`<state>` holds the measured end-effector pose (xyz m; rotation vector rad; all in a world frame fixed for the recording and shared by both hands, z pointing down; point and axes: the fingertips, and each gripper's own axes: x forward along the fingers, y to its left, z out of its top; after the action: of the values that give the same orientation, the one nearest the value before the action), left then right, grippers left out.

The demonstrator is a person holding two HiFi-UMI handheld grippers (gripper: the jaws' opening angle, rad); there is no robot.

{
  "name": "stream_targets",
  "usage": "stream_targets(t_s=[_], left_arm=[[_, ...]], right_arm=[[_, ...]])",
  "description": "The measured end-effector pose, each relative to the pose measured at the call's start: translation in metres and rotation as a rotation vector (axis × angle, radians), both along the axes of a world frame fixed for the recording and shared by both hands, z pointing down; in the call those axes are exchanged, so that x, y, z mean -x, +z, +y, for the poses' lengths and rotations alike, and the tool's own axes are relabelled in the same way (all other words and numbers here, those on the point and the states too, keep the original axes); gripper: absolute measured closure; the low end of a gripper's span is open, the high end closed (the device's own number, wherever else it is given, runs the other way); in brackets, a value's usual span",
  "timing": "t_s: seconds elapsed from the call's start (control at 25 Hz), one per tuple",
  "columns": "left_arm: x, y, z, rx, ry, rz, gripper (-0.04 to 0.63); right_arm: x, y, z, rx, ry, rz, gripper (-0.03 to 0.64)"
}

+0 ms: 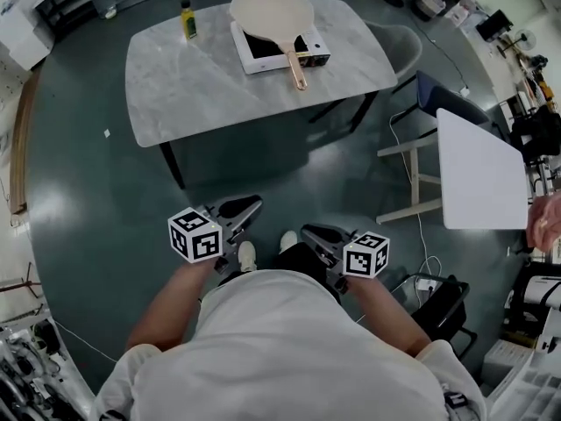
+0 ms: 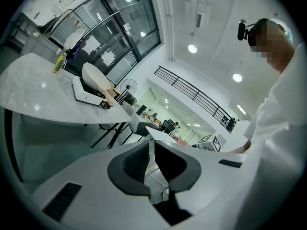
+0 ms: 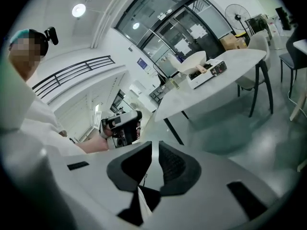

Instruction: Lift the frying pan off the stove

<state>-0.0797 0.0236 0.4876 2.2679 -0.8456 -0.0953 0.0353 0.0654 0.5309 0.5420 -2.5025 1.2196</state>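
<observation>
The cream frying pan (image 1: 272, 11) sits on a white portable stove (image 1: 263, 55) at the far side of the marble table (image 1: 193, 86), its wooden handle pointing toward me. Both grippers hang close to my body, far from the table. In the head view my left gripper (image 1: 250, 207) is shut and empty. My right gripper (image 1: 316, 233) has its jaws slightly parted, with nothing between them. From the left gripper view, the pan (image 2: 93, 78) and stove (image 2: 86, 94) show far off past the gripper (image 2: 152, 145). The right gripper (image 3: 155, 147) also sees the pan (image 3: 192, 60) in the distance.
A small yellow bottle (image 1: 188, 20) stands at the table's far left. A grey chair (image 1: 399, 46) stands at the table's right end, and a white side table (image 1: 482, 169) is further right. Cables and equipment crowd the floor at right. Dark green floor lies between me and the table.
</observation>
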Motion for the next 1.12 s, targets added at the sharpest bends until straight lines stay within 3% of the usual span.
stream_targets(t_s=[0.4, 0.72, 0.88, 1.12], left_arm=[[0.005, 0.013, -0.111, 0.101, -0.085, 0.089, 0.502], [0.007, 0.004, -0.221, 0.103, -0.183, 0.122, 0.445], [0.021, 0.009, -0.274, 0.14, -0.232, 0.187, 0.413], [0.05, 0.025, -0.361, 0.213, -0.235, 0.298, 0.372]], right_arm=[[-0.013, 0.007, -0.131, 0.075, -0.024, -0.051, 0.525], [-0.029, 0.012, -0.25, 0.095, -0.079, -0.093, 0.477], [-0.024, 0.024, -0.298, 0.125, -0.085, -0.094, 0.439], [0.009, 0.032, -0.355, 0.16, -0.058, -0.114, 0.377]])
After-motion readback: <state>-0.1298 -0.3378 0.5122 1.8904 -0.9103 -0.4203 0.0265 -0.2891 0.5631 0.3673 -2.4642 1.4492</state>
